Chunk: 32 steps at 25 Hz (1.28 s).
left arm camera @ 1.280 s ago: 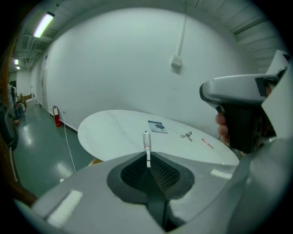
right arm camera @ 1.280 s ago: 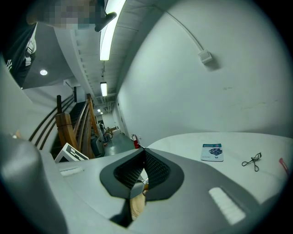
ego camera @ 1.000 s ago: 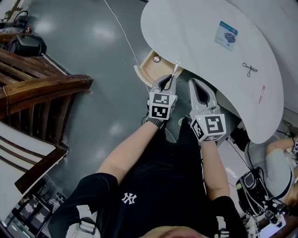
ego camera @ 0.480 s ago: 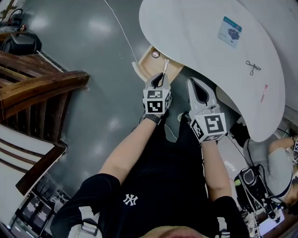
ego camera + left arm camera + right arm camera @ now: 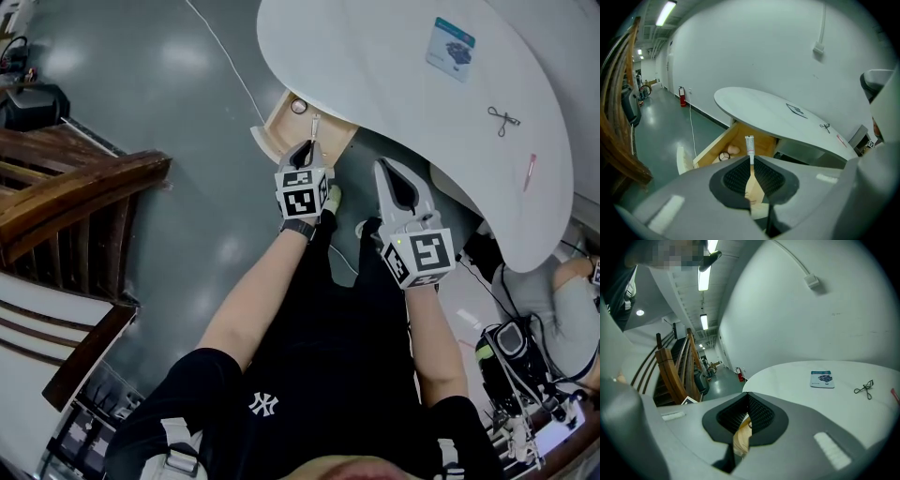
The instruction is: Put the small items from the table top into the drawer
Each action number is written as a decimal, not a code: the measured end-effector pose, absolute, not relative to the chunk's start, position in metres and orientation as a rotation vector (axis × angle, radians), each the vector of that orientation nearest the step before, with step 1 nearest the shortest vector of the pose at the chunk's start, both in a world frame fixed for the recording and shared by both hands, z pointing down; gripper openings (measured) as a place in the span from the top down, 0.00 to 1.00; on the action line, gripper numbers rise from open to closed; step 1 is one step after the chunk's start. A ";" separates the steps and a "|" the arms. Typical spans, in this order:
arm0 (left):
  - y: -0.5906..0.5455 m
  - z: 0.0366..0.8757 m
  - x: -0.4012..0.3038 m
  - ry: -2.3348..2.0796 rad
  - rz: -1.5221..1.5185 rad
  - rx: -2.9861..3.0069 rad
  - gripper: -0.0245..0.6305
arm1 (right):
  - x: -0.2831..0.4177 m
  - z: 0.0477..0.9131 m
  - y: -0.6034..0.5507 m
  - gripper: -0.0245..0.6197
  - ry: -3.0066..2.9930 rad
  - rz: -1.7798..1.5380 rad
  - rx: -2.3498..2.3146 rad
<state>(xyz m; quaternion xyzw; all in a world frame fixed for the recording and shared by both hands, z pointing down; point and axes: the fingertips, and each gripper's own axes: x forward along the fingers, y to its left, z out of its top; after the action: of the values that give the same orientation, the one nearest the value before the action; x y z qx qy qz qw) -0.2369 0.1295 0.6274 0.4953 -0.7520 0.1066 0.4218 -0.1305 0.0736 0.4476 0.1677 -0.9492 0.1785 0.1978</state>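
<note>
Over the open wooden drawer (image 5: 270, 128) (image 5: 711, 149) hangs the left tool (image 5: 311, 148) (image 5: 751, 159), its jaws closed on a slim white tube (image 5: 315, 126) (image 5: 749, 145). The tube stands out past the jaw tips and points over the drawer's inside. Within the drawer lie a small round item (image 5: 298, 106) (image 5: 723, 156) and, just beside it, a pale pinkish piece (image 5: 733, 150); what they are cannot be told.

Beside the drawer, on the person's right and nearer the body, the right tool (image 5: 386, 170) (image 5: 748, 395) is held with its jaws brought together at the tips and nothing between them. Through the slit below its tips a strip of the drawer's wood shows.

Above the drawer spreads the white oval counter (image 5: 375, 66) (image 5: 759, 105) (image 5: 787, 380), from under whose edge the drawer is pulled out. Well apart from the drawer, on the far part of the counter, lie a blue-and-white card (image 5: 451, 44) (image 5: 797, 110) (image 5: 822, 379), a black wire clip (image 5: 503, 119) (image 5: 826, 126) (image 5: 864, 388) and, farthest from the drawer, a thin pink stick (image 5: 530, 172) (image 5: 840, 139).
</note>
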 end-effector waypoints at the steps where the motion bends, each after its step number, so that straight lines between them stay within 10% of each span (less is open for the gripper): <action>1: 0.129 0.630 -0.237 -1.881 0.269 1.238 0.92 | -0.130 0.448 0.074 0.93 -2.655 0.501 0.473; 32: 0.046 0.543 -0.182 -1.825 0.248 1.574 0.95 | -0.073 0.409 0.033 0.93 -2.710 0.485 0.764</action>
<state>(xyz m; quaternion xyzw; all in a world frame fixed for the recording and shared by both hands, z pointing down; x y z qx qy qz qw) -0.1816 0.0461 0.5434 0.6082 -0.7052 0.0957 0.3516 -0.0731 0.0332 0.4092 0.2648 -0.9389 0.1682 0.1419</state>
